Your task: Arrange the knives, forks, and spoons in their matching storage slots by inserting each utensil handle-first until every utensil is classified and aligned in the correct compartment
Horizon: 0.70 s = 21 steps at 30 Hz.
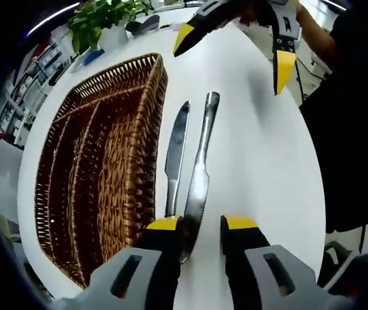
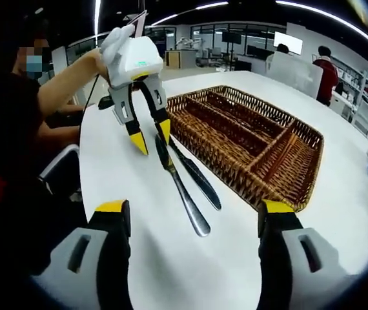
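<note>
Two plain silver steel table knives (image 1: 197,174) lie side by side on the round white tabletop (image 1: 268,161), just beside the brown wicker divided tray (image 1: 100,168) at nine o'clock. Their long axes run toward twelve. The left tongs (image 1: 201,225), jaws apart, straddle the nearer knife's blade end. The right tongs (image 2: 190,210) hover wide open, farther off.

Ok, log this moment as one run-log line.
left gripper: open, jaws straddling blade end of one knife | right gripper: open, holding nothing | second knife: on table beside basket | basket: no utensils
</note>
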Available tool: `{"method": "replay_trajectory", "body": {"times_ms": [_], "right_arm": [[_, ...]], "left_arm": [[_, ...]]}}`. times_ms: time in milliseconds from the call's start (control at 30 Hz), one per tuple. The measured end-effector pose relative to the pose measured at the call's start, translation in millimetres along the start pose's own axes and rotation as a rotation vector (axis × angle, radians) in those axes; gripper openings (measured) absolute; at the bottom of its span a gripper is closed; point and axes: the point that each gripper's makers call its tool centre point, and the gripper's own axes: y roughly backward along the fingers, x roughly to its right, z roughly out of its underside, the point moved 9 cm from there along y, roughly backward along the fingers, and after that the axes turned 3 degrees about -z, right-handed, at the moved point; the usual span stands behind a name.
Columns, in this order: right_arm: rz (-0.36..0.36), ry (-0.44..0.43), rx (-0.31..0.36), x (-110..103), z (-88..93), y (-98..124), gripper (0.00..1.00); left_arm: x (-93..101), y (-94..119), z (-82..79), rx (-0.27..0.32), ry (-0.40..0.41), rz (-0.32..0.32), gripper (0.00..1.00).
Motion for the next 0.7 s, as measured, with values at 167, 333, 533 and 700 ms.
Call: {"method": "replay_trajectory", "body": {"times_ms": [167,333,533,700], "right_arm": [[-0.015,0.003,0.002,-1.1,0.4,-1.2,0.81],[-0.024,0.008,-0.006,-1.6,2.1,-4.0,0.8],[-0.028,0.015,-0.01,-0.6,3.0,-5.6,0.79],[-0.031,0.023,-0.022,0.7,4.7,-8.3,0.78]], "left_arm": [[-2.6,-5.8,-1.0,-0.057,-0.019,0.023,0.23],[-4.4,-8.3,-3.9,-0.089,-0.018,0.039,0.21],[-4.3,-8.0,-2.9,-0.107,-0.031,0.047,0.12],[1.1,-8.4,-4.0,-0.118,-0.062,0.037,0.12]]}}
